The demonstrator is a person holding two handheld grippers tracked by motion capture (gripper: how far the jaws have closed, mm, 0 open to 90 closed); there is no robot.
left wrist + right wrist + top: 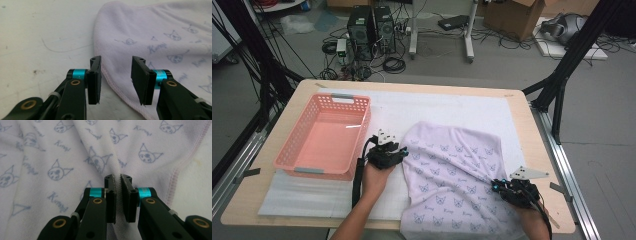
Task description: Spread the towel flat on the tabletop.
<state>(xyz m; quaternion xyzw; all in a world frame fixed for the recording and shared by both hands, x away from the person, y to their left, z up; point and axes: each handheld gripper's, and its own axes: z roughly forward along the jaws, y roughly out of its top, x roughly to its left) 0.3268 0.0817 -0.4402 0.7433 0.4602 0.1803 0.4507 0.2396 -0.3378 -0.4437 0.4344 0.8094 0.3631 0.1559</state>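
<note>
A white cloth (pixel 452 165) printed with small blue cat faces lies rumpled on the right half of the table and hangs over the near edge. My left gripper (pixel 404 151) is at the cloth's left edge. In the left gripper view it (pixel 116 61) stands open, the pink-stitched hem of the cloth (pixel 155 32) runs between the jaws, and the pads are clear of it. My right gripper (pixel 496 186) is over the cloth's near right part. In the right gripper view it (pixel 117 178) is shut on a pinched ridge of the cloth (pixel 62 152).
A pink plastic basket (pixel 312 167) with nothing in it stands on the left of the table, close to my left hand. A white mat (pixel 437 105) covers most of the wooden tabletop (pixel 532 130). Computers, cables and boxes are on the floor beyond the far edge.
</note>
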